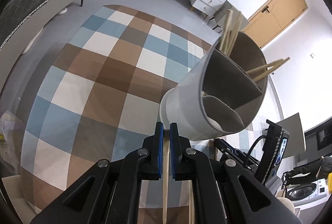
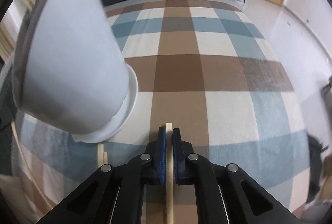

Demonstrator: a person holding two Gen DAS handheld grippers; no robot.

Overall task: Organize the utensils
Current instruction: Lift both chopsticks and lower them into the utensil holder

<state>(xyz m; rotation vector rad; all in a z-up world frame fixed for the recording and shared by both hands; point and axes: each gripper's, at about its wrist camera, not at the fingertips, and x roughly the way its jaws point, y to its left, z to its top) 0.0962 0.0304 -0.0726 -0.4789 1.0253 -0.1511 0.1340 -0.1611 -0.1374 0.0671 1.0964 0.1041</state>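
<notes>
Left wrist view: the left gripper (image 1: pixel 165 130) is closed on one chopstick (image 1: pixel 165 178) just beside the utensil holder (image 1: pixel 186 103), on the checked cloth (image 1: pixel 93 78). Only here do the holder's dividers and stored chopsticks (image 1: pixel 230 35) show; the lift should clear the rim.

Right wrist view: the right gripper (image 2: pixel 169 134) clamps a second chopstick (image 2: pixel 169 182); the holder's outer wall alone shows, and two loose chopsticks (image 2: pixel 102 153) lie at its base.

On the checked cloth (image 1: pixel 99 70), the utensil holder (image 1: pixel 186 103) stands at the right. In it, chopsticks (image 1: pixel 230 33) fill a far compartment; two more (image 1: pixel 267 69) lean from the right compartment.
</notes>
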